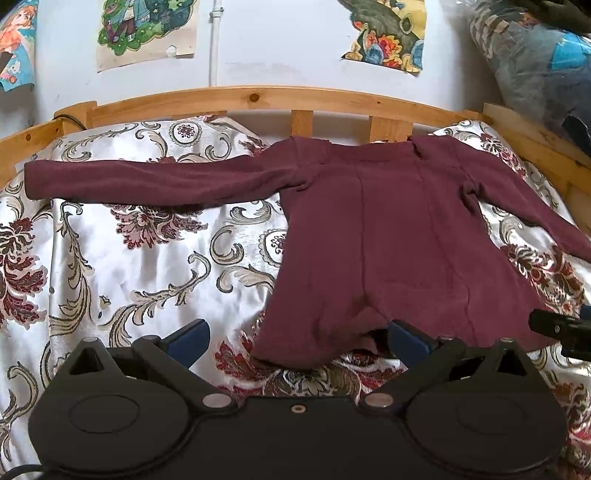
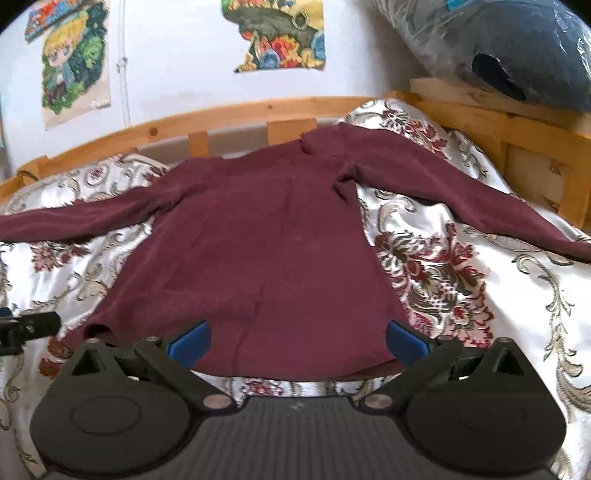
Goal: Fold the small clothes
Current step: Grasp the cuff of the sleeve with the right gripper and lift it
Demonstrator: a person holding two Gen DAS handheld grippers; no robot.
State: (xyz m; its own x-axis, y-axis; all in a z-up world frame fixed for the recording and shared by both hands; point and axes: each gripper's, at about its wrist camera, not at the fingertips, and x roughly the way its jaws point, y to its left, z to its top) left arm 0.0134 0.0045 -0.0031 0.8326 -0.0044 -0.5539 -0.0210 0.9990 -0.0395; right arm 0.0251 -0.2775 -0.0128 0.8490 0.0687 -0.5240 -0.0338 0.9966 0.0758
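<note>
A maroon long-sleeved top (image 1: 399,236) lies flat on a flowered bedspread (image 1: 129,266), collar toward the headboard, both sleeves spread out sideways. It also shows in the right wrist view (image 2: 258,251). My left gripper (image 1: 299,341) is open, its blue pads on either side of the hem's left corner, which is slightly rumpled. My right gripper (image 2: 297,343) is open over the hem's right part, its pads wide apart. The tip of the right gripper (image 1: 561,328) shows at the right edge of the left wrist view, and the left gripper (image 2: 26,326) at the left edge of the right wrist view.
A wooden headboard rail (image 1: 258,98) runs behind the top, and a wooden side rail (image 2: 517,125) is at the right. A plastic-wrapped dark bundle (image 2: 517,48) sits on the right rail. Posters (image 1: 144,29) hang on the white wall.
</note>
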